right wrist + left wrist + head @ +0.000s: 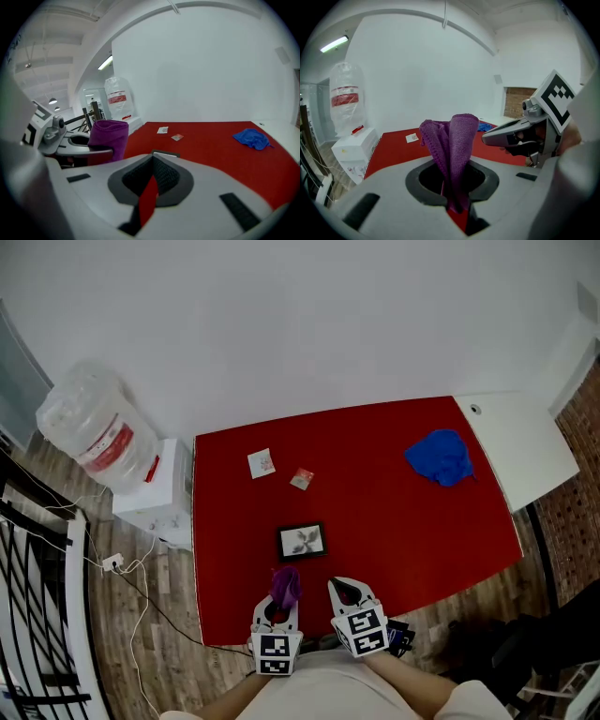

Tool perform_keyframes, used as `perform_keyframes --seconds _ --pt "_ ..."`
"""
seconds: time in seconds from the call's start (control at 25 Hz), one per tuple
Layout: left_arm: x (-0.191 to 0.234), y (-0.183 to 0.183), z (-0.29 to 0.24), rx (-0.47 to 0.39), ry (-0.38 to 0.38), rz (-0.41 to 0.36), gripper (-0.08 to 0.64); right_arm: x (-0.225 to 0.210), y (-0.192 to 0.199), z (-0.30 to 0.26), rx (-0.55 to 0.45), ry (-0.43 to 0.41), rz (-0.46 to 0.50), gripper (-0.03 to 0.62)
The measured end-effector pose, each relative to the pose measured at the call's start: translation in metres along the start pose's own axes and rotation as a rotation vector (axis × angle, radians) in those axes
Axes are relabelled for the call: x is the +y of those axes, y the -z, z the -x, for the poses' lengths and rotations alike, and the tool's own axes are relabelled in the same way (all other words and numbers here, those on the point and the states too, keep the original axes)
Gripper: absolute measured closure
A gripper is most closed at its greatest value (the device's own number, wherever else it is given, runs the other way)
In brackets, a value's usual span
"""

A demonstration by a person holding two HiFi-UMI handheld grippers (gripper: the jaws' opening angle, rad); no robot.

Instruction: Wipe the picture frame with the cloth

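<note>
Black rectangular picture frame (302, 541) just ahead of left gripper (281, 606) pinching purple towelling cloth (286, 583); right gripper (344, 593) closed, empty.

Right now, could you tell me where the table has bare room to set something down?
The widest bare stretch of the table lies between the picture frame and the blue cloth. The left edge beside the cards is narrower. It is crowded near the frame, left claw and right claw.
</note>
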State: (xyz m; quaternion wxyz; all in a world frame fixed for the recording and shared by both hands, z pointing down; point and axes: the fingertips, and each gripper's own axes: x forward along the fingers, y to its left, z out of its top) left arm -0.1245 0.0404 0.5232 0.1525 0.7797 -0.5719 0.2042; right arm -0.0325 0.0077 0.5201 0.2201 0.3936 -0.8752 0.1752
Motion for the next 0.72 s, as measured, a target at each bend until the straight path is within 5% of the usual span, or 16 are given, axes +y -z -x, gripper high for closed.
perform_keyframes --seconds 0.72 --pt "0.0025 -0.0008 0.0086 -0.004 -0.013 0.018 0.499 0.0103 -0.0034 0.0028 -0.004 -0.024 0.015 0.589"
